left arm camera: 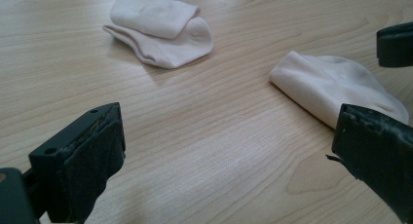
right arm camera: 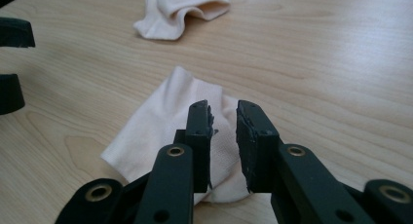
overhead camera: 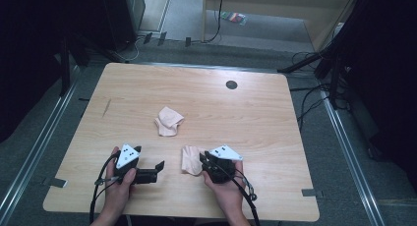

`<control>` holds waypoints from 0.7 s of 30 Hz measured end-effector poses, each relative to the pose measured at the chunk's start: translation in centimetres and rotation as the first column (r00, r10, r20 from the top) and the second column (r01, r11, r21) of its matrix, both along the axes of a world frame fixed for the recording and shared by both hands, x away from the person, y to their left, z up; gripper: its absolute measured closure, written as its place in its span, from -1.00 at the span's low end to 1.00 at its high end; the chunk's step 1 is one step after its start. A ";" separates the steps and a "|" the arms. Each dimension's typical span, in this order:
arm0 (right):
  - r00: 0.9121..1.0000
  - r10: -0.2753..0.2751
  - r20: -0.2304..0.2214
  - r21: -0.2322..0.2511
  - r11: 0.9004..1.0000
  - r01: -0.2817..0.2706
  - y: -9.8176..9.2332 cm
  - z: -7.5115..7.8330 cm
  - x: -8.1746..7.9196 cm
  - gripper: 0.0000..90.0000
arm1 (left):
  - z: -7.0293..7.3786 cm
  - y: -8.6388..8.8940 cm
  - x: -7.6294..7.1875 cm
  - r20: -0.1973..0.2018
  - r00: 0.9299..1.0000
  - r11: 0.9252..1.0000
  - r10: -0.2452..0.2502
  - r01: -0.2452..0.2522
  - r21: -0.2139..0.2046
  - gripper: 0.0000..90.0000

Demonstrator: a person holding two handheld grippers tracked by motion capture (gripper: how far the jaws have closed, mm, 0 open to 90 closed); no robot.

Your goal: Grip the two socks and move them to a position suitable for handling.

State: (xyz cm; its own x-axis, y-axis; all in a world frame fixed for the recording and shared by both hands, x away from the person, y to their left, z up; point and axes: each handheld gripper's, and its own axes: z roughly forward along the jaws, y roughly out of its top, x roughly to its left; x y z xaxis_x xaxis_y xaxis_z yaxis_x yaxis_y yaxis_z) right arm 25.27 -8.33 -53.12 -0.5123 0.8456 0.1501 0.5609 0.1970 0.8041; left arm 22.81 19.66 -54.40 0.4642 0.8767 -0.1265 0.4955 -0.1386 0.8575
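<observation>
Each hand-held gripper, the left (overhead camera: pixel 158 166) and the right (overhead camera: pixel 201 158), is a black block topped by a grey three-cornered plate with small dark dots. Black cables trail from both, looping back past the bare forearms. In the gripper views the jaws are matte black with rough, worn padding, and brass-ringed holes mark the right one's arms.

No text, label or number can be read anywhere (table included).

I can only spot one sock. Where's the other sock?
In the high view, the other sock lies crumpled mid-table, beyond the flat sock by the right gripper.
</observation>
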 end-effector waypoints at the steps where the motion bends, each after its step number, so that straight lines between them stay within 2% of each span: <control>1: 1.000 -0.002 -0.008 0.000 1.000 0.002 0.1 -0.2 0.1 0.62 | 0.0 0.0 0.0 -0.003 1.000 1.000 -0.001 0.001 0.002 -1.00; 4: 1.000 0.004 -0.030 -0.019 1.000 -0.005 0.3 -0.8 0.5 0.48 | -0.1 -0.1 0.0 -0.005 1.000 1.000 -0.007 0.007 0.004 -1.00; 7: 0.999 0.013 -0.038 -0.045 0.999 -0.015 0.5 -1.4 0.7 0.46 | -0.1 -0.2 0.0 -0.007 1.000 1.000 -0.007 0.007 0.004 -1.00; 10: 1.000 0.020 -0.011 -0.093 0.995 -0.021 0.9 -1.8 0.5 0.69 | -0.1 -0.2 0.0 -0.008 1.000 1.000 -0.007 0.007 0.004 -1.00; 11: 1.000 0.020 -0.011 -0.093 0.995 -0.021 0.9 -1.8 0.5 0.69 | -0.1 -0.2 0.0 -0.008 1.000 1.000 -0.007 0.007 0.004 -1.00; 12: 1.000 0.028 0.014 -0.107 0.994 -0.026 0.9 -1.7 0.3 0.94 | -0.1 -0.2 0.0 -0.007 1.000 1.000 -0.007 0.007 0.003 -1.00; 18: 0.998 0.047 0.046 -0.075 0.996 -0.043 0.7 -0.7 0.0 0.99 | -0.1 -0.4 0.0 -0.016 1.000 1.000 -0.019 0.019 0.001 -1.00; 19: 0.997 0.059 0.059 -0.061 0.997 -0.056 0.8 0.0 -0.1 0.99 | -0.2 -0.7 0.1 -0.023 0.999 1.000 -0.032 0.032 -0.002 -1.00; 21: 0.996 0.063 0.060 -0.056 0.997 -0.059 0.8 0.3 -0.1 1.00 | -0.2 -0.9 0.1 -0.032 0.998 0.999 -0.049 0.049 0.001 -1.00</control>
